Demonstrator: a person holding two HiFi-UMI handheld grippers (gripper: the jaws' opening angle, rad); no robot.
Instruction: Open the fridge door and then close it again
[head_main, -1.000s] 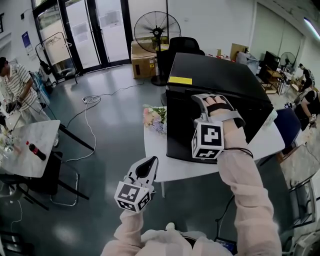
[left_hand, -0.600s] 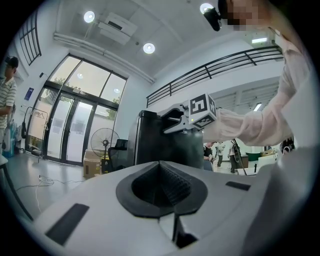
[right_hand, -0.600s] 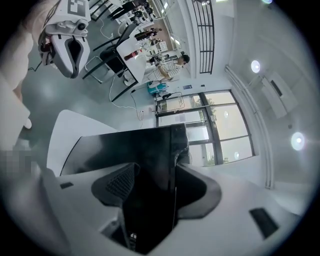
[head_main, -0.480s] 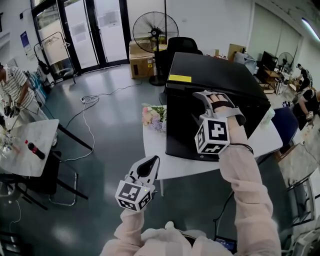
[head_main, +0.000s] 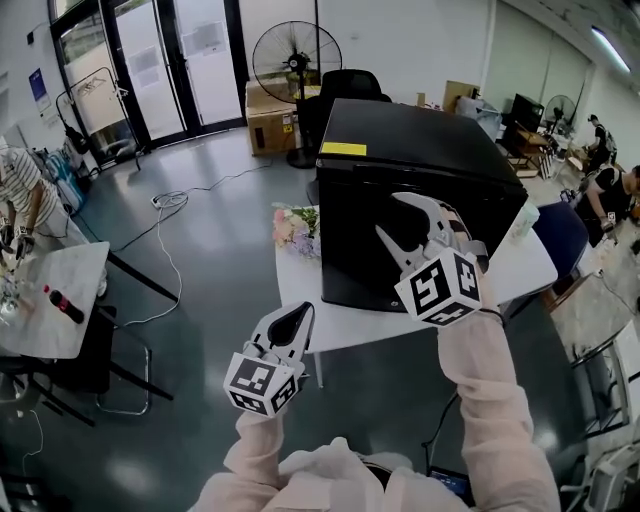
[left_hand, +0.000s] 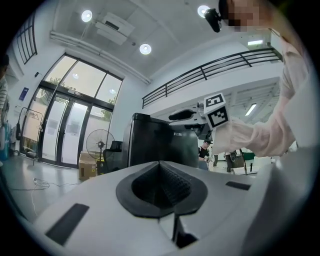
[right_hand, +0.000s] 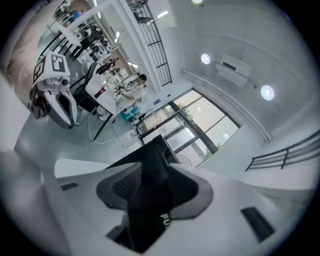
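While the black fridge (head_main: 420, 160) sat shut on the white table (head_main: 330, 335), the right gripper (head_main: 390, 215) was up at the front of its door (head_main: 365, 255), near the top; its jaws had just been closing but stood partly open, the door's edge between them, not squeezed; the left gripper (head_main: 296, 320) hung low at the near left, jaws together, holding nothing; opening had not begun; next, I think, the right jaws would need to catch that edge and pull.
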